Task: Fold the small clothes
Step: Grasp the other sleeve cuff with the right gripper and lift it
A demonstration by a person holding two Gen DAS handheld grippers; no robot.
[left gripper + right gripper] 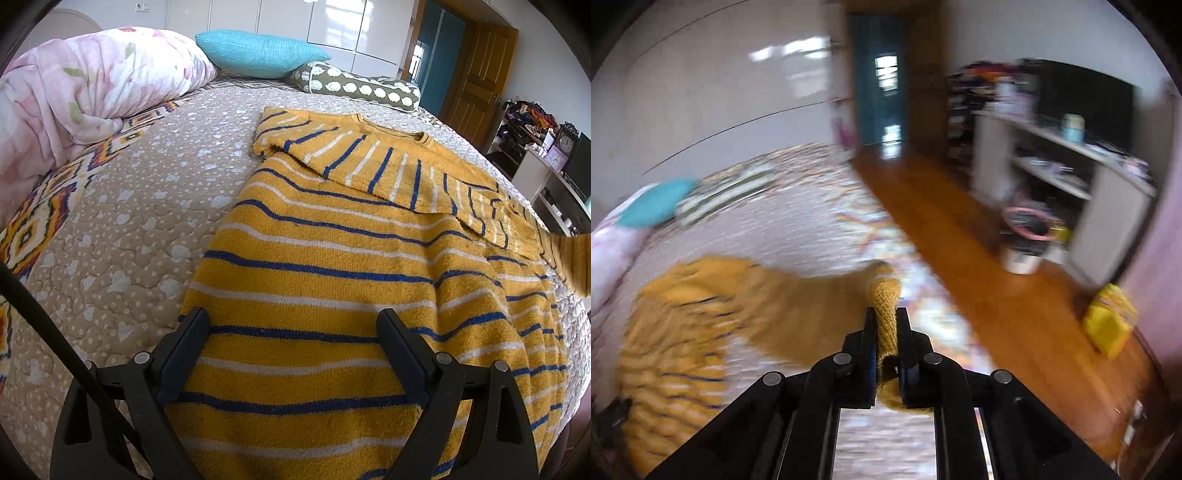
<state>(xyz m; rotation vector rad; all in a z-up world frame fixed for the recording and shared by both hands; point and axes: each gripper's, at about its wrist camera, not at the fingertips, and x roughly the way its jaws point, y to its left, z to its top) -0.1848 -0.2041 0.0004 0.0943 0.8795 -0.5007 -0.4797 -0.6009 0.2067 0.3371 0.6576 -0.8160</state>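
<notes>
A small mustard-yellow sweater (pixel 332 251) with blue and white stripes lies flat on the bed. Its left sleeve (pixel 354 158) is folded across the chest. My left gripper (pixel 291 321) is open and hovers over the sweater's lower hem, fingers apart, holding nothing. My right gripper (pixel 886 314) is shut on the ribbed cuff of the right sleeve (pixel 884 295). The sleeve stretches from the sweater body (pixel 676 332) to the gripper and is lifted off the bed. The lifted sleeve also shows at the right edge of the left wrist view (pixel 572 258). The right wrist view is blurred.
The bed has a beige quilted cover (pixel 129 221). A pink floral duvet (pixel 74 96), a teal pillow (pixel 258 51) and a brown sheep-print bolster (pixel 354 86) lie at its head. A wooden floor (pixel 960 229), a white shelf unit (pixel 1071 177) and a bin (pixel 1023 254) lie right of the bed.
</notes>
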